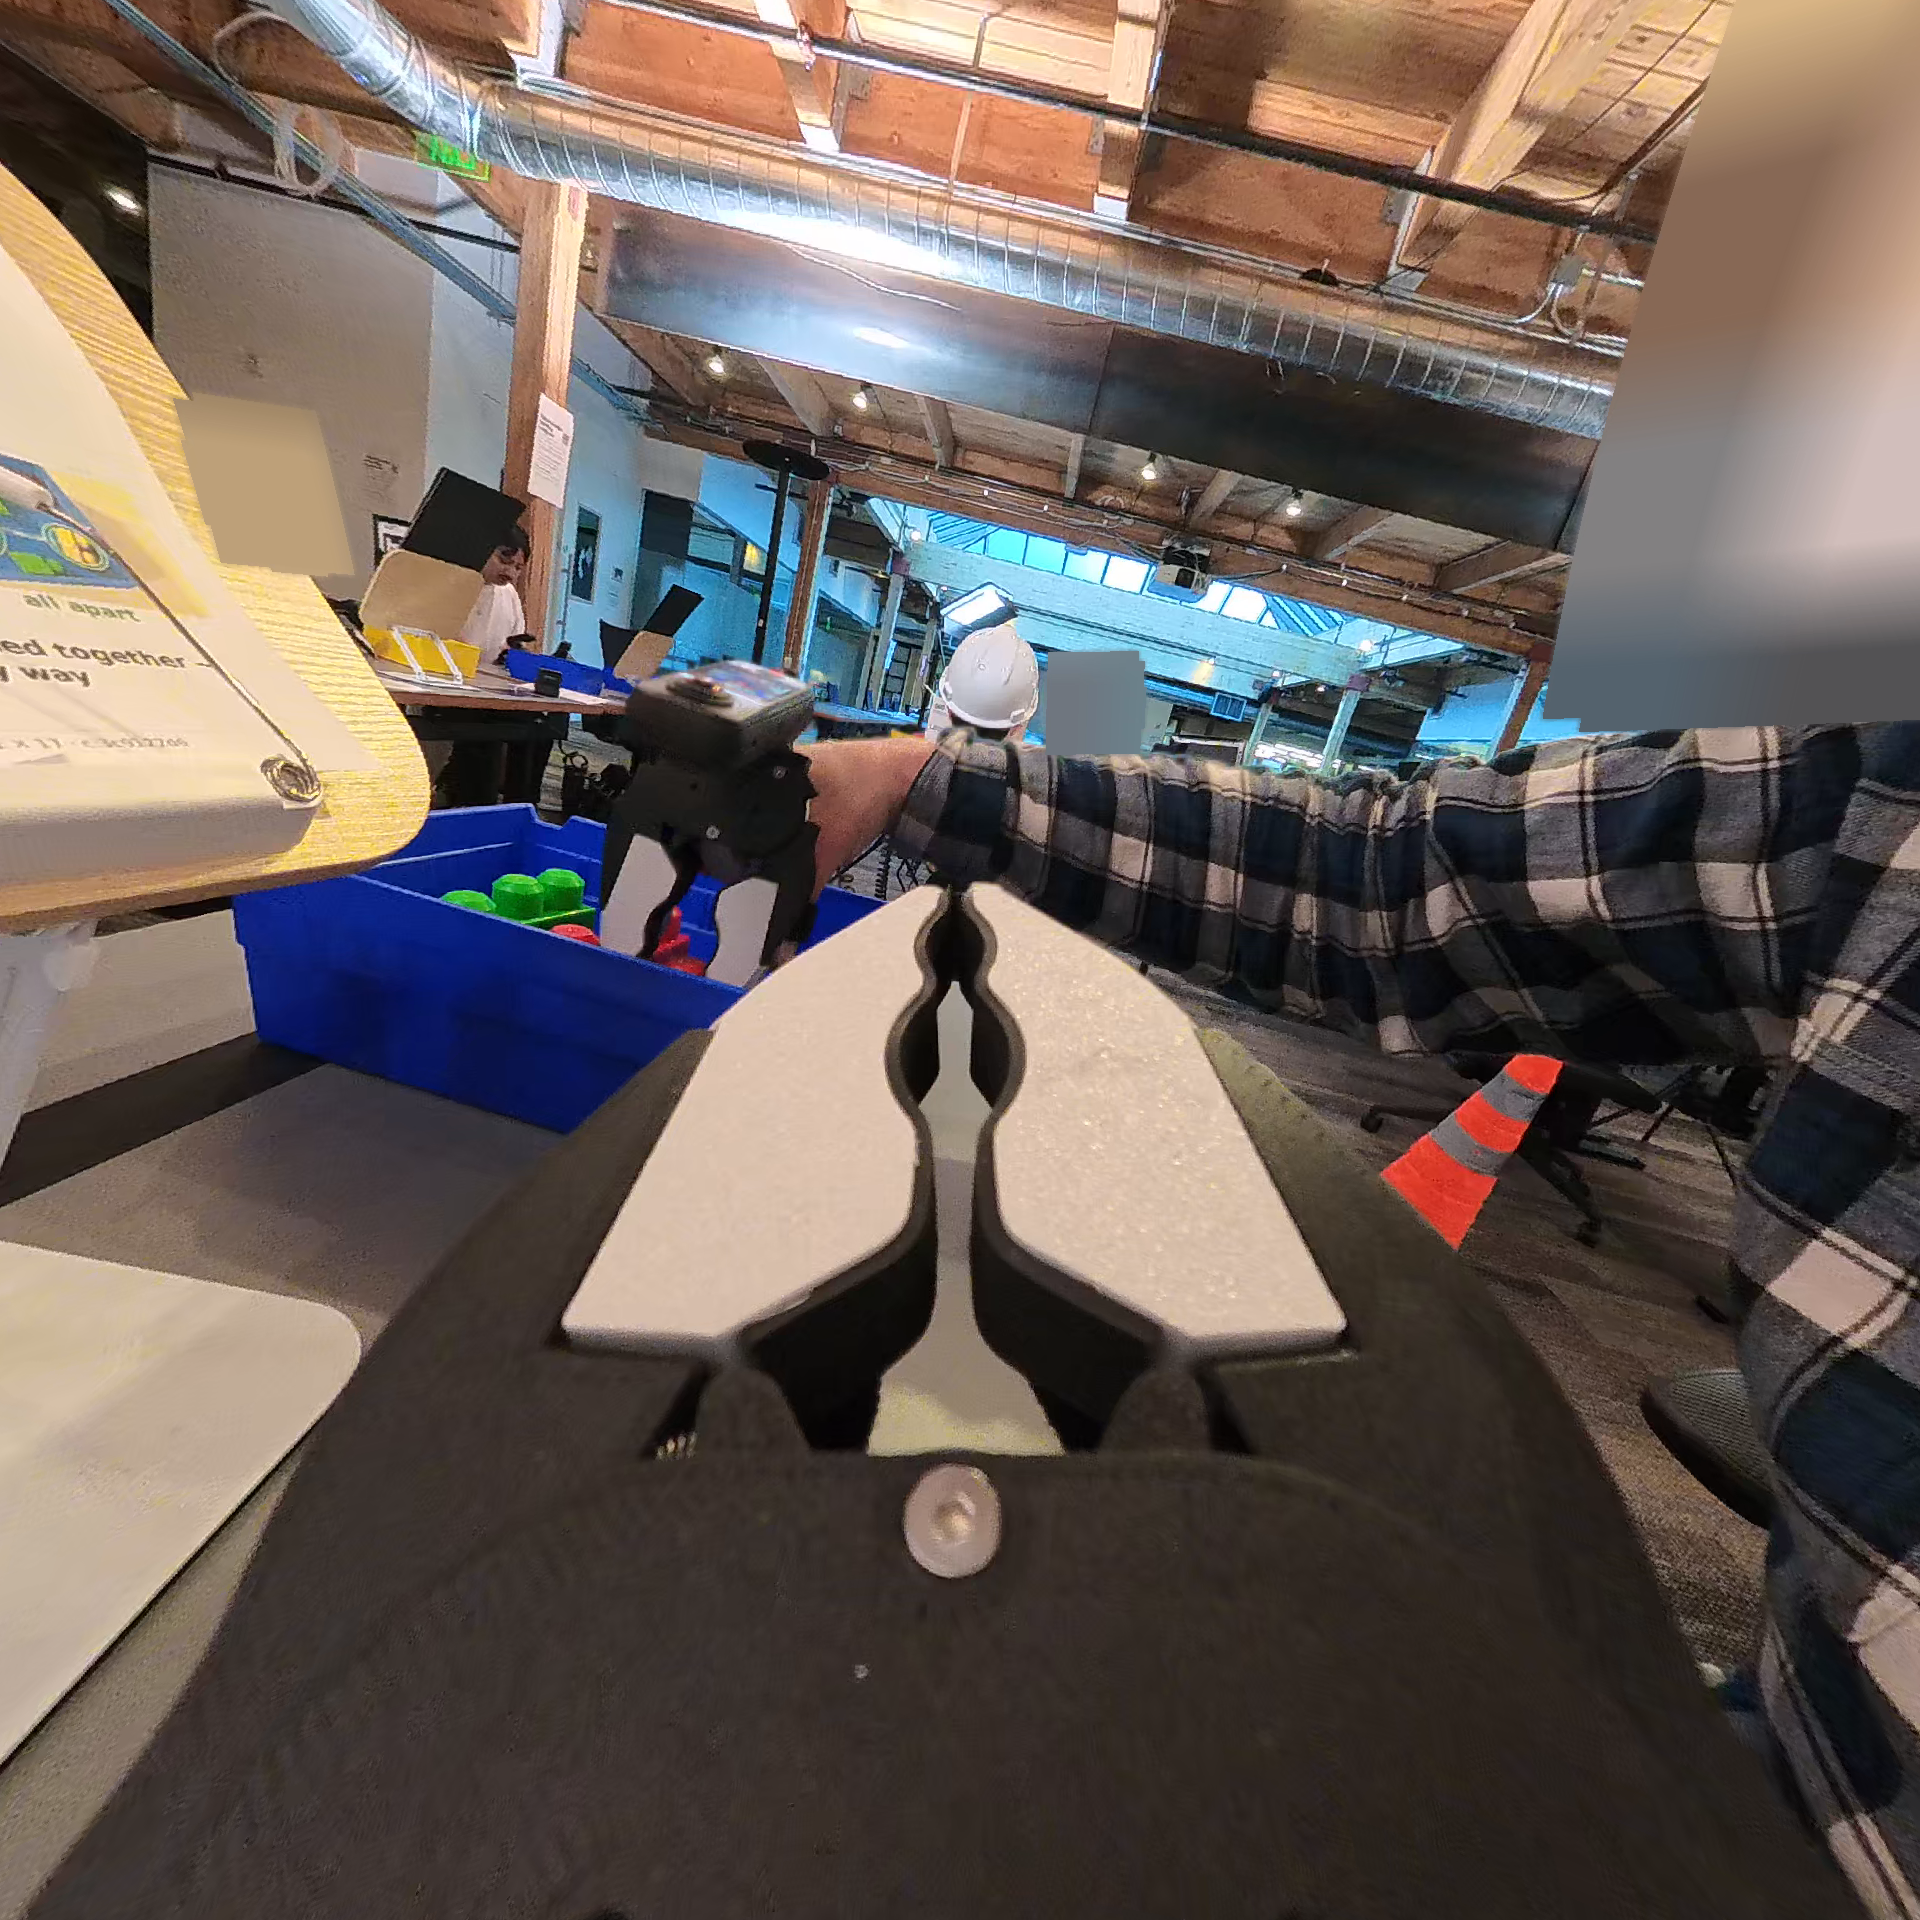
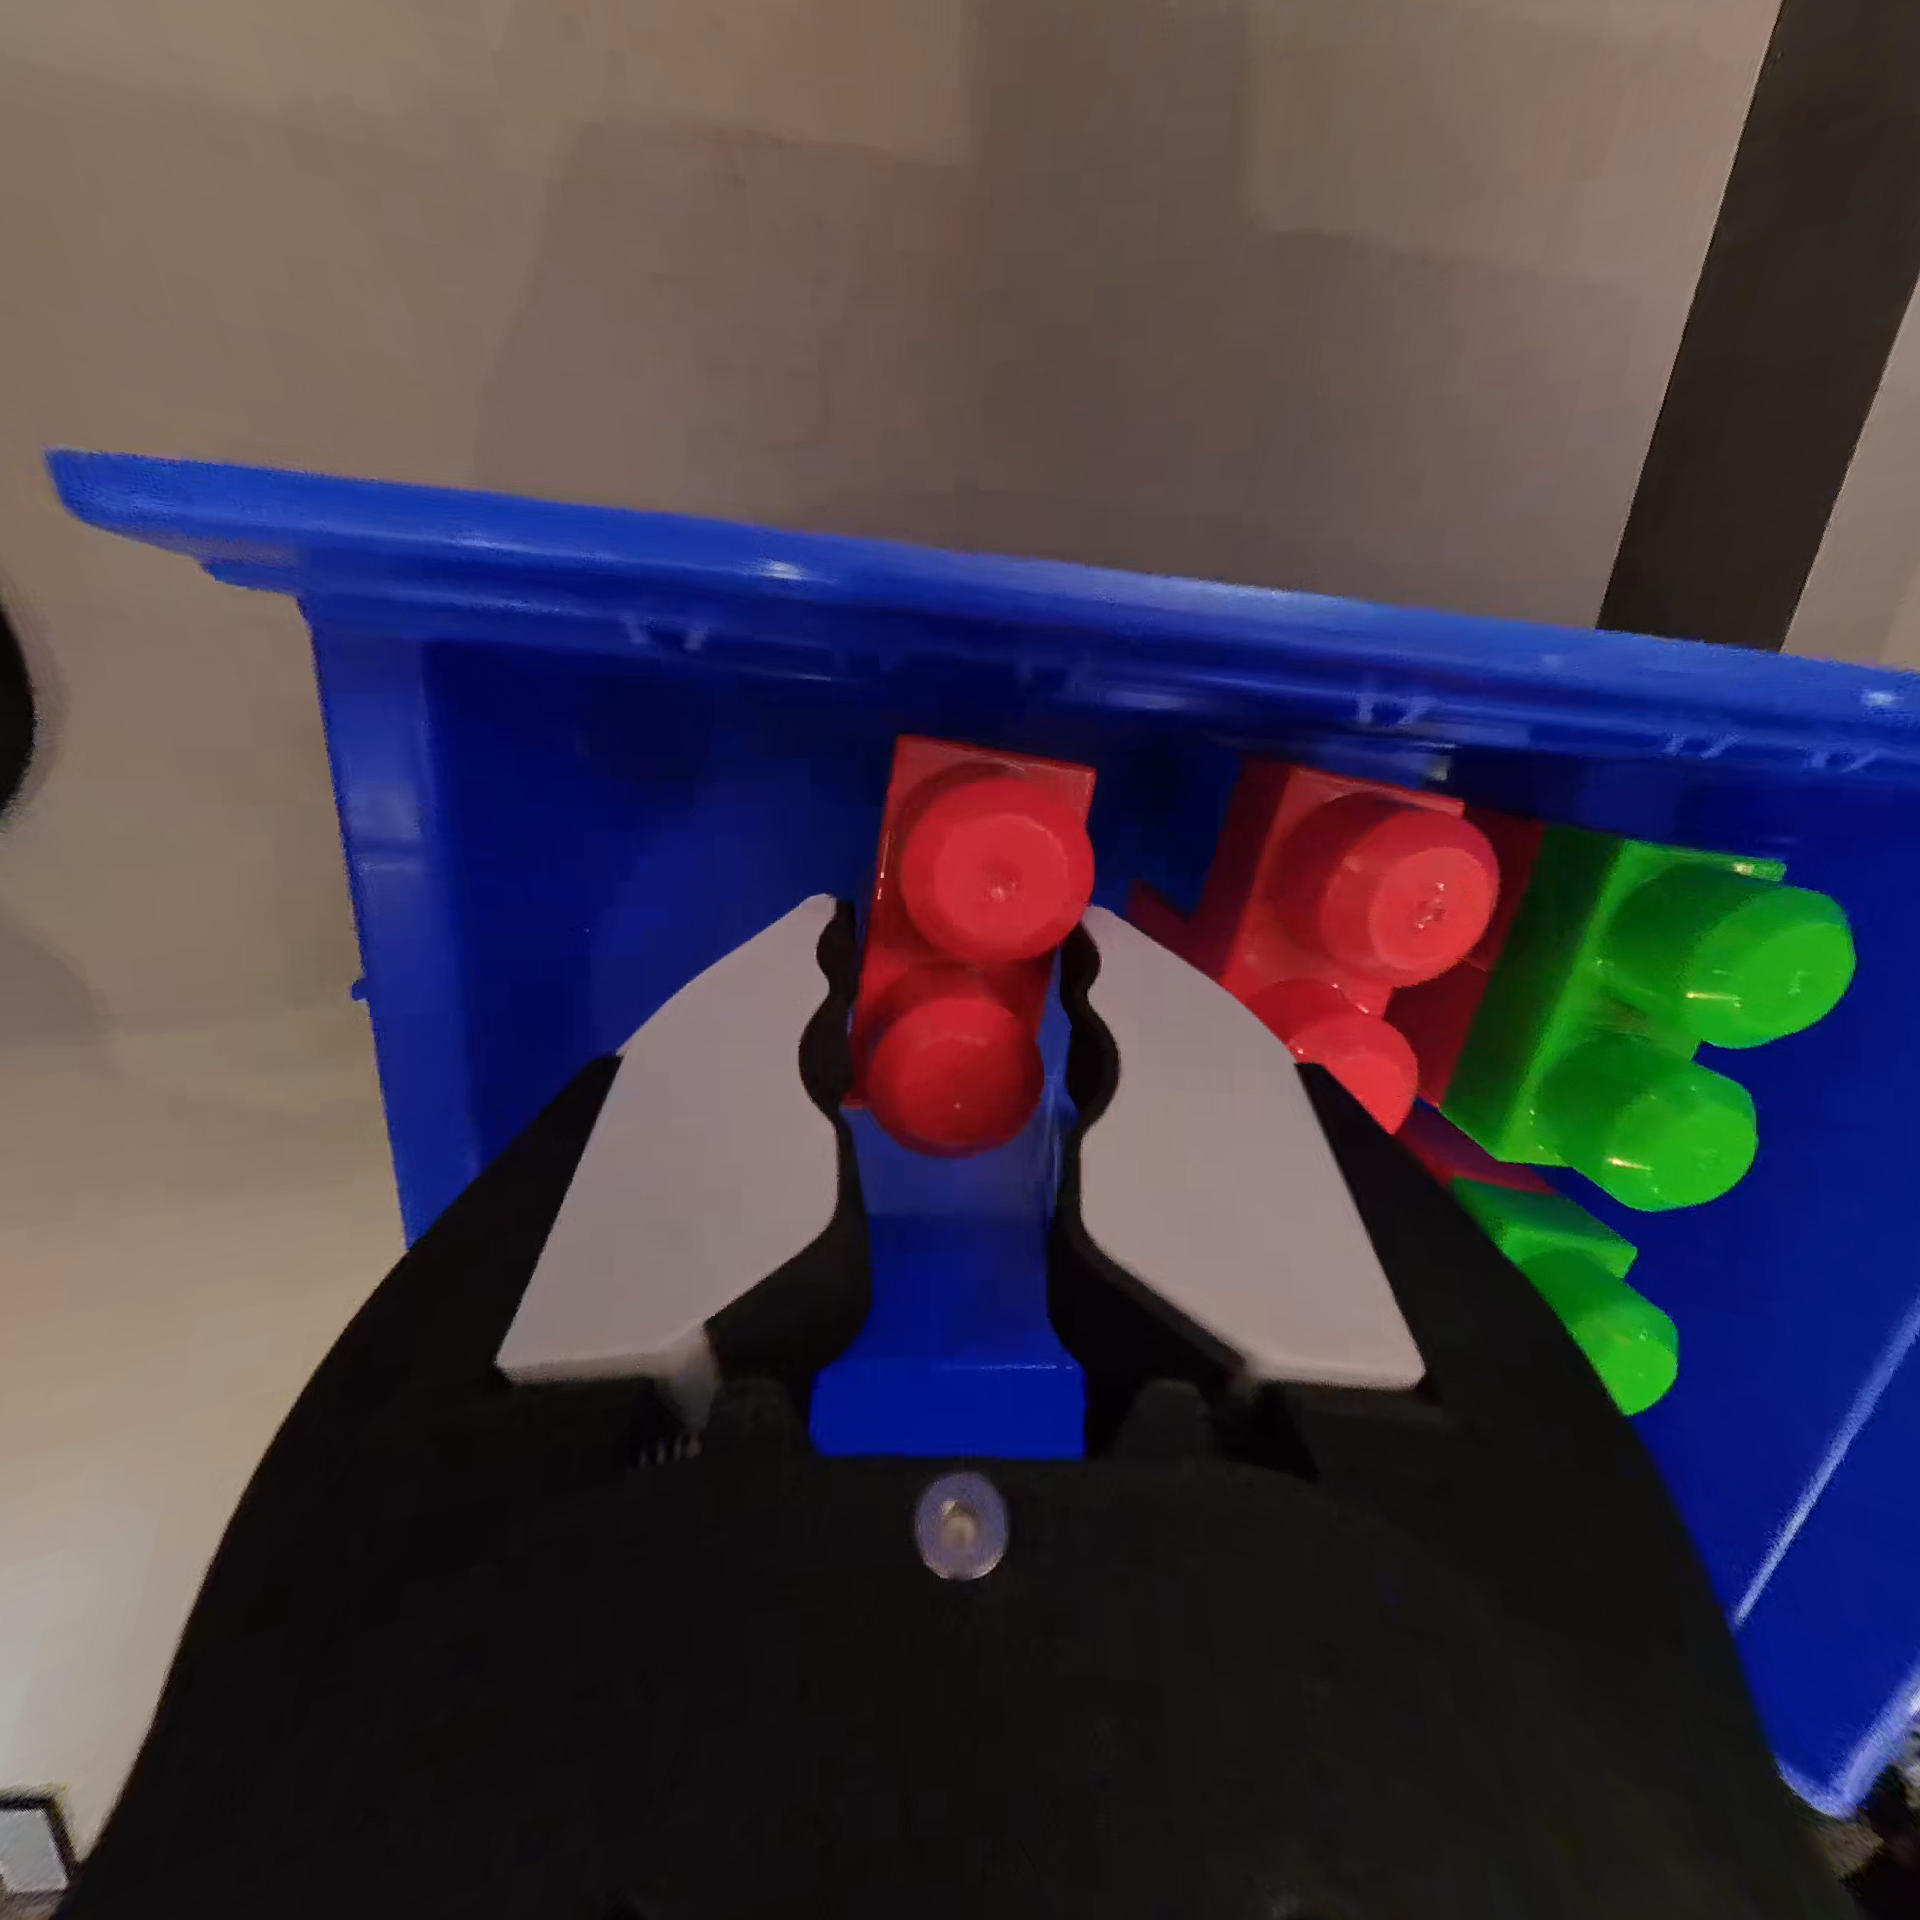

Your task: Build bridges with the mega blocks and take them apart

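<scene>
My right gripper (image 2: 958, 914) reaches down into a blue bin (image 2: 727, 582). A red two-stud block (image 2: 992, 868) stands between its pads. The left pad (image 2: 727, 1039) lies against the block, and a thin strip of blue shows between the block and the right pad (image 2: 1195, 1060), so the jaws stand open around it. A second red block (image 2: 1382, 894) and green blocks (image 2: 1662, 997) lie to the right in the bin. In the left wrist view, my left gripper (image 1: 951, 904) is shut with nothing between its pads, near the bin (image 1: 416, 987). The right gripper (image 1: 691, 935) shows there inside the bin.
A wooden board with a printed sheet (image 1: 156, 675) overhangs the table at the left. A white sheet (image 1: 125, 1434) lies on the grey table (image 1: 260, 1164). The person's plaid sleeve (image 1: 1455, 883) crosses from the right. An orange cone (image 1: 1475, 1143) stands on the floor.
</scene>
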`<state>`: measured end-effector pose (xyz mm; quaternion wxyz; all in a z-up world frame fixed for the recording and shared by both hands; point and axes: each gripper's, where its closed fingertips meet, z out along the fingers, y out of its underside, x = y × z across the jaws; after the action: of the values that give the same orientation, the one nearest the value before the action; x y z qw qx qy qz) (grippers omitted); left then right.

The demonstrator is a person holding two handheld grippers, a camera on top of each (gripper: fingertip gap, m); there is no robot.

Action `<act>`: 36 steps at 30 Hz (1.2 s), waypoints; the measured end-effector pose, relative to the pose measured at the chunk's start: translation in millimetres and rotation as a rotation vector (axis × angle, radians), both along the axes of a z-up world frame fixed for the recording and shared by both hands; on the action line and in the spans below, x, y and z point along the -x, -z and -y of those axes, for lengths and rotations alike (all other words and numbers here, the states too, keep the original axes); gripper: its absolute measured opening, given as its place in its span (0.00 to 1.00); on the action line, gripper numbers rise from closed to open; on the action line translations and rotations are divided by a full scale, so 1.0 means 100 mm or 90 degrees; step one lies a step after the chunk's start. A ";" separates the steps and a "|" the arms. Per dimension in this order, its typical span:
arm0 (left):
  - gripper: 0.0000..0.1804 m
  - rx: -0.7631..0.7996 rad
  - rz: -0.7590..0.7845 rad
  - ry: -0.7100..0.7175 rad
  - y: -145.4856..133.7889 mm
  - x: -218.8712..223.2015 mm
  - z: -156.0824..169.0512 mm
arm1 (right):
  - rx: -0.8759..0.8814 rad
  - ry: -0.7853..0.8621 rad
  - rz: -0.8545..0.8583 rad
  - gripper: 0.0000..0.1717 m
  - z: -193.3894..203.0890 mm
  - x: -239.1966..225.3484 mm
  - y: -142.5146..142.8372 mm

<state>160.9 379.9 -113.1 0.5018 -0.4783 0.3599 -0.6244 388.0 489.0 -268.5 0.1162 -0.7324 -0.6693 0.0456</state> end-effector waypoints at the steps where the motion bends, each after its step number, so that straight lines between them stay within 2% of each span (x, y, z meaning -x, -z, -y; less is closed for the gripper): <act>1: 0.00 -0.001 0.000 0.001 0.00 0.00 0.01 | 0.001 0.006 0.002 0.29 -0.01 -0.01 0.01; 3: 0.00 -0.006 -0.003 -0.001 -0.02 0.00 0.02 | -0.012 0.013 -0.013 0.33 -0.01 0.01 -0.07; 5: 0.00 -0.015 -0.019 -0.014 -0.06 0.05 0.03 | -0.032 0.020 -0.052 0.37 0.01 0.07 -0.27; 7: 0.04 -0.042 -0.049 -0.047 -0.15 0.18 0.03 | -0.079 0.023 -0.068 0.37 0.05 0.09 -0.55; 10: 0.10 -0.108 -0.151 -0.154 -0.32 0.60 -0.12 | -0.164 0.007 -0.131 0.32 0.22 0.29 -1.08; 13: 0.17 -0.164 -0.291 -0.322 -0.48 1.30 -0.55 | -0.231 -0.043 -0.178 0.31 0.53 0.67 -1.44; 15: 0.20 -0.159 -0.384 -0.419 -0.49 1.82 -0.92 | -0.250 -0.084 -0.212 0.28 0.75 1.00 -1.54; 16: 0.19 -0.153 -0.416 -0.436 -0.46 2.02 -1.09 | -0.255 -0.101 -0.225 0.28 0.84 1.15 -1.54; 19: 0.21 -0.085 -0.543 -0.460 -0.10 2.49 -1.65 | -0.246 -0.140 -0.251 0.25 1.07 1.57 -1.43; 21: 0.21 -0.087 -0.651 -0.501 0.21 2.76 -2.04 | -0.230 -0.161 -0.275 0.25 1.21 1.81 -1.32; 22: 0.22 -0.092 -0.730 -0.486 0.42 2.84 -2.17 | -0.222 -0.168 -0.286 0.25 1.27 1.90 -1.27; 26: 0.26 -0.220 -1.009 -0.421 1.05 3.05 -2.63 | -0.202 -0.185 -0.306 0.22 1.39 2.09 -1.10; 28: 0.34 -0.222 -1.121 -0.388 1.32 3.20 -2.82 | -0.196 -0.185 -0.321 0.22 1.40 2.14 -1.07; 29: 0.36 -0.228 -1.157 -0.371 1.41 3.25 -2.90 | -0.193 -0.184 -0.330 0.22 1.40 2.15 -1.07; 35: 0.39 -0.166 -1.186 -0.250 1.69 3.20 -3.13 | -0.179 -0.190 -0.352 0.20 1.35 2.14 -0.97; 36: 0.39 -0.162 -1.215 -0.240 1.72 3.25 -3.16 | -0.177 -0.192 -0.354 0.20 1.35 2.14 -0.96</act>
<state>-163.9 696.1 -285.0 0.1395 -0.7742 0.5968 0.1580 173.6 354.3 -172.4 0.3852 -0.5615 -0.7127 0.1685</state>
